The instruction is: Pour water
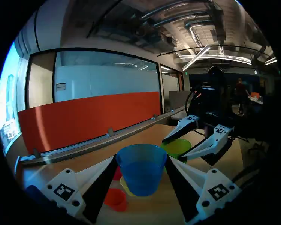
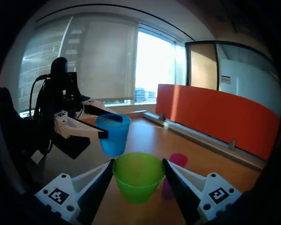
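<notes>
– Two cups held off the table (image 2: 148, 138): why?
– Probably so the blue cup (image 1: 141, 180), seemingly holding water, can tip into the green cup (image 2: 136, 183). The left gripper (image 1: 140, 159) pinches the blue cup's sides; the right gripper (image 2: 138, 162) clamps the green cup, upright, nearby, apart.

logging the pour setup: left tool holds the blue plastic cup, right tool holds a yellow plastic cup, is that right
Not quite. The right tool holds a translucent green plastic cup, not a yellow one; the right gripper view shows it in its grip. The left tool does hold the translucent blue plastic cup.
</notes>
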Motion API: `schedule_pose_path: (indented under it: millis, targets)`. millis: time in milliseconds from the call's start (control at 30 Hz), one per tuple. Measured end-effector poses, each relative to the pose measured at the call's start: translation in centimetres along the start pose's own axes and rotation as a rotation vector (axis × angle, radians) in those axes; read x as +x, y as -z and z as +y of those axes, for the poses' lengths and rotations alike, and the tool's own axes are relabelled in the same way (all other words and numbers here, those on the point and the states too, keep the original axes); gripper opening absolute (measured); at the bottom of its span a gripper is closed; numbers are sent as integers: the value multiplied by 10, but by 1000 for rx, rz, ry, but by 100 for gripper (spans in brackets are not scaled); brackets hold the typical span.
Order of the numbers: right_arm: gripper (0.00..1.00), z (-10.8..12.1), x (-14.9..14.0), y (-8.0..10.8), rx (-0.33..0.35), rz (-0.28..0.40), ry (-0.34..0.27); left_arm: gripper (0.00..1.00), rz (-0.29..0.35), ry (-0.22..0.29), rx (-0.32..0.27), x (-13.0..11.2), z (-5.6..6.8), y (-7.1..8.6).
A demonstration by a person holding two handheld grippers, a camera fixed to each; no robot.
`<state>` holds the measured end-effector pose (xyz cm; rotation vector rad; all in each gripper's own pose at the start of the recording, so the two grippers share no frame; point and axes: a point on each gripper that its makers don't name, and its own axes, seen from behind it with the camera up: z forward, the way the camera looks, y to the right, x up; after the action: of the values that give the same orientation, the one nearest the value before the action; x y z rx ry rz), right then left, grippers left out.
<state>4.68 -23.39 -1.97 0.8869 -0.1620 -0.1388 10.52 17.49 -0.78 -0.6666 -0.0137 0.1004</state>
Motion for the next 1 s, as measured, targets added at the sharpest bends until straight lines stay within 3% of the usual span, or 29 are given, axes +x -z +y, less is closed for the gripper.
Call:
schedule_pose_path:
  millis: [300,1000]
  targets:
    - [95,-18,-9,-2,50,-10,-2,88,-9,-92,4,1,5,-2]
    - [95,-36,-21,-4,100,2,-15,88,-13,-205,-22,-1,13,-3]
